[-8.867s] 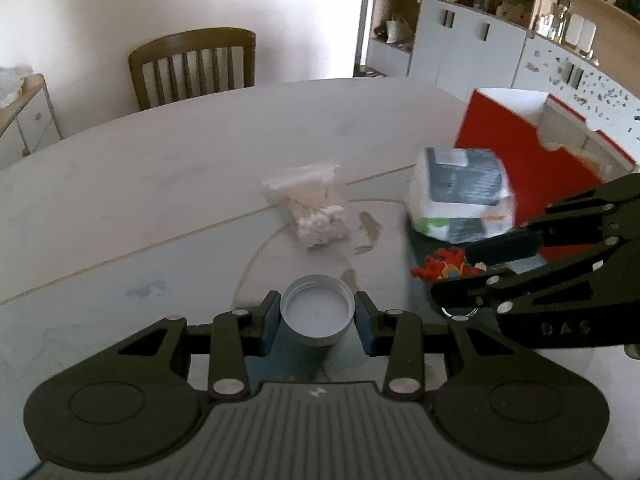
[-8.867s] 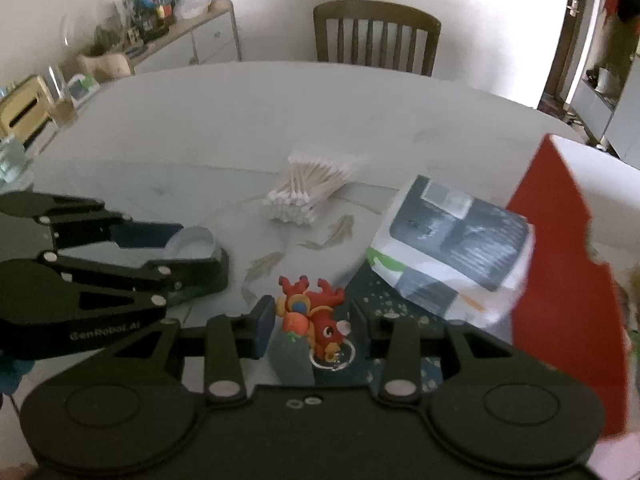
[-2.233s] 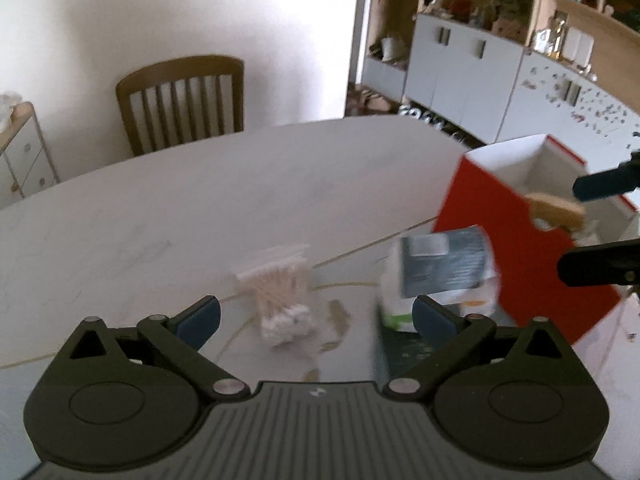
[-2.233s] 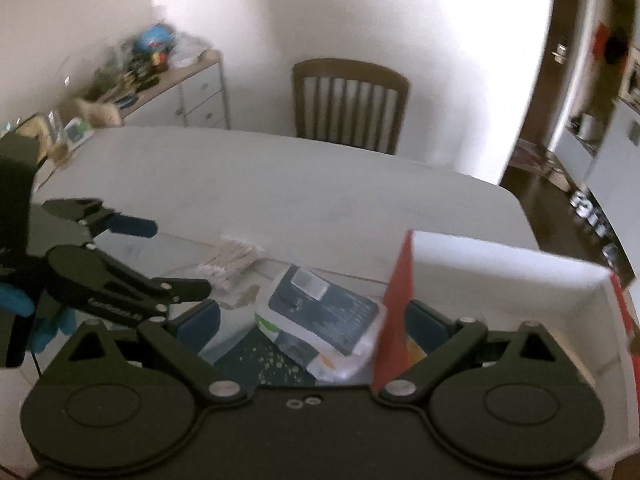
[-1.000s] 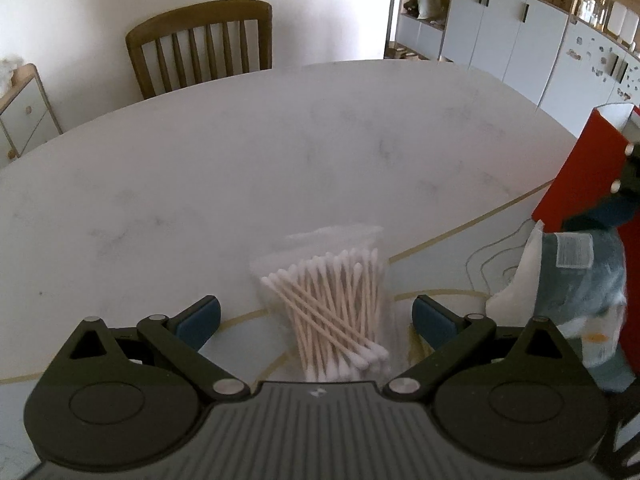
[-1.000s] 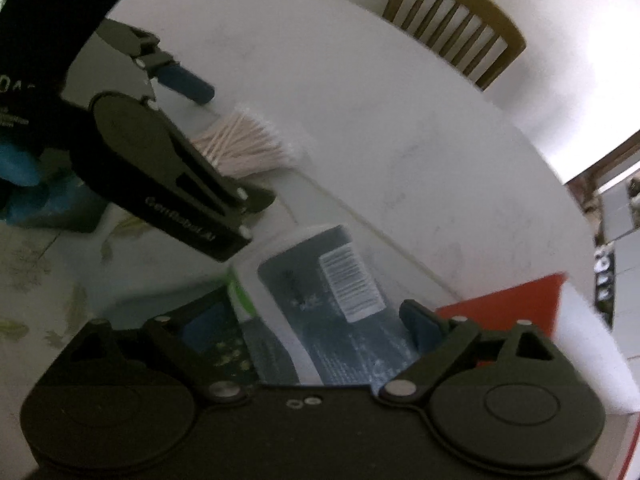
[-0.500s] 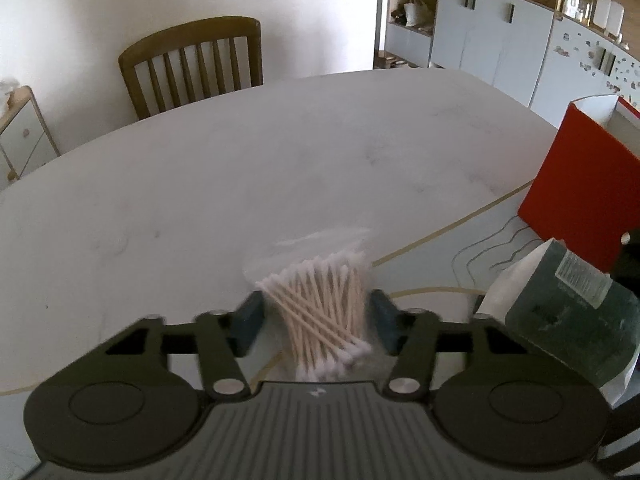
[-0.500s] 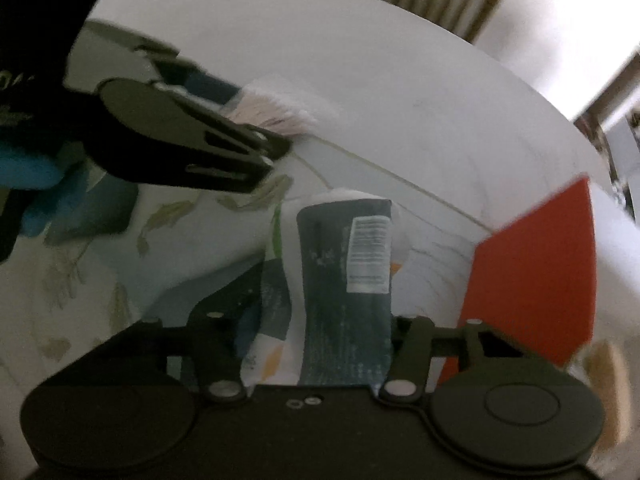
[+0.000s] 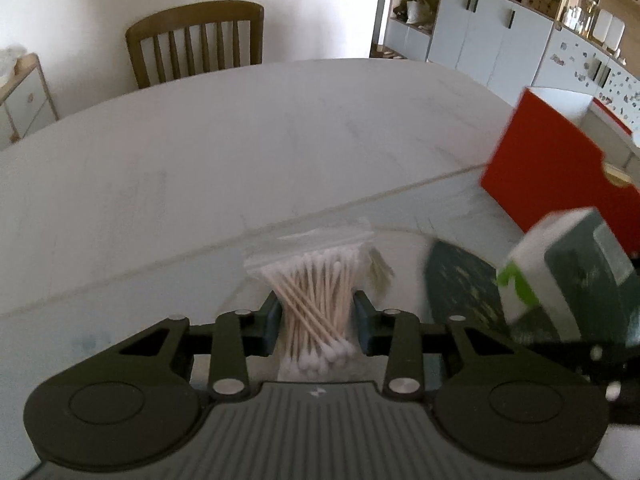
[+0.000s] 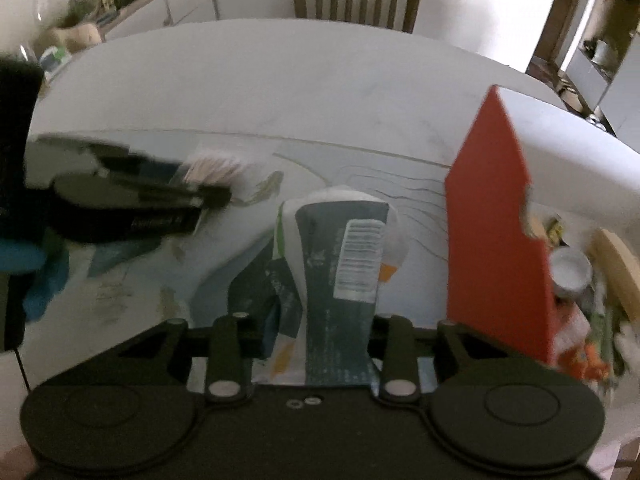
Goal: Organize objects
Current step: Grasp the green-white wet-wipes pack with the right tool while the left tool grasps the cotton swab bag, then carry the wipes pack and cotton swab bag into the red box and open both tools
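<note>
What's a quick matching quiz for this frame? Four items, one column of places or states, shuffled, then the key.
Items:
1. bag of cotton swabs
2. dark soft pack
3. red box
4. wooden chair

Places or states:
A. beyond the table's far edge
B. between the left gripper's closing jaws
C. standing open-topped on the table, things inside
D. between the right gripper's closing jaws

Pairs: 1-B, 2-D, 3-C, 4-A

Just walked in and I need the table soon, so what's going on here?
A person is tidying the table with a handheld gripper in each hand. The left gripper is closing its fingers on a bag of cotton swabs; the right gripper is closing on a dark green and white packet. A red box beside them already holds several items.
</note>
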